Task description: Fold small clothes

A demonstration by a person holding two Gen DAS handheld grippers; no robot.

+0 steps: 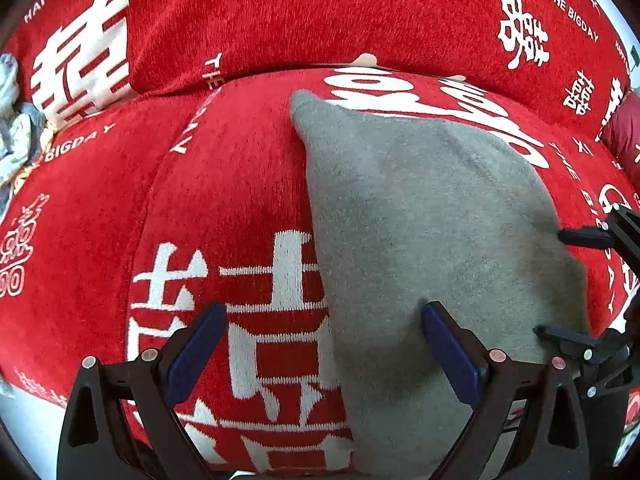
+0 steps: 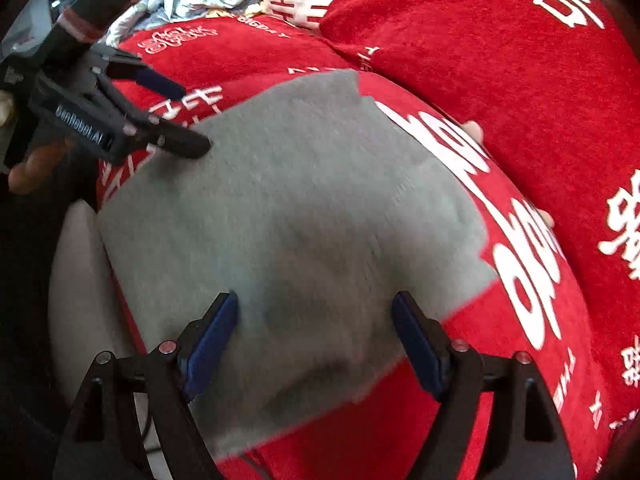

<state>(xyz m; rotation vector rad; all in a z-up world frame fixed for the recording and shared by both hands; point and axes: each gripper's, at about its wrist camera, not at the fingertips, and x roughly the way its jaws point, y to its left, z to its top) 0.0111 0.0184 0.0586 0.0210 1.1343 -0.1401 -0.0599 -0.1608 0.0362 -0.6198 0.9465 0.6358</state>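
A heap of pale crumpled clothes point(image 1: 14, 120) lay well off at the left, likely awaiting their turn. The left tool point(image 1: 324, 356) stood with jaws apart, straddling the near left edge of the grey garment point(image 1: 420, 220), probably to pinch it. That garment lay flat, plain and felty on the red sofa cover point(image 1: 224, 184). The right tool point(image 2: 316, 344) gaped likewise over its near right part.
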